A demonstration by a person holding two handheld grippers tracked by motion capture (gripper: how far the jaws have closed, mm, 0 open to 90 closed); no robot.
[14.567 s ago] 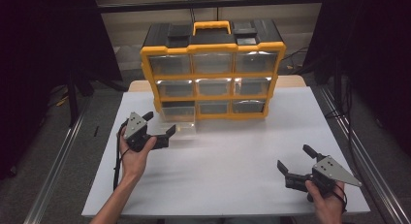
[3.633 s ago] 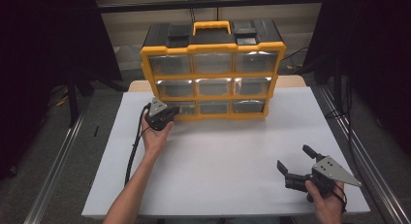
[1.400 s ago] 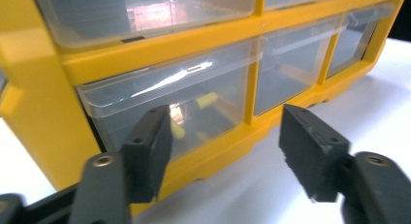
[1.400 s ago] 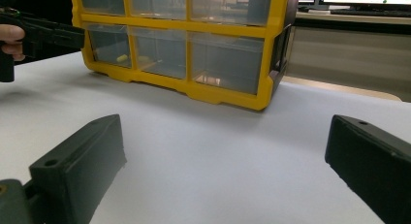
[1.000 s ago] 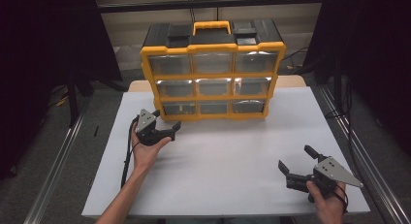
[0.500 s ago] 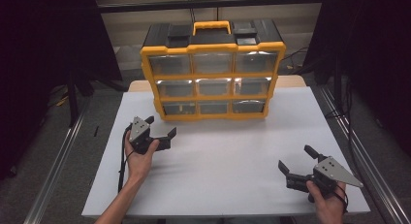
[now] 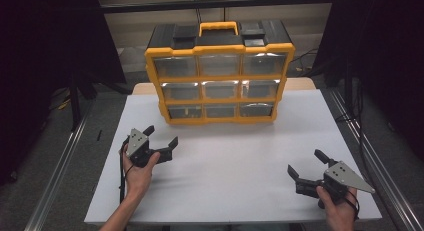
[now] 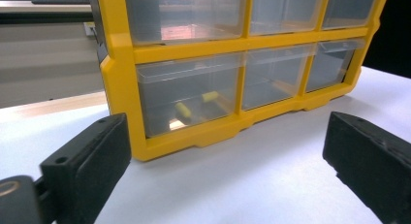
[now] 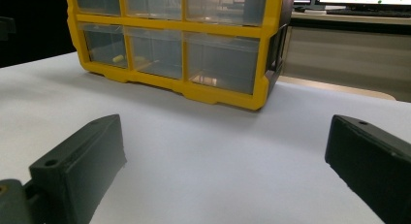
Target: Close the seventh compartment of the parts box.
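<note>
Beyond the spread jaws, drawer cabinet point(image 8: 228, 83)

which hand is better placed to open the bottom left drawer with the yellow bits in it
Left, probably. The left hand-held gripper is open, close to the bottom-left drawer and faces it. The right hand-held gripper sits far back near the table's front right corner.

Small yellow pieces point(image 8: 194, 104) in bottom-left drawer point(image 8: 189, 95) too blurred to identify, organizer point(image 8: 232, 49) top cut off.
</note>
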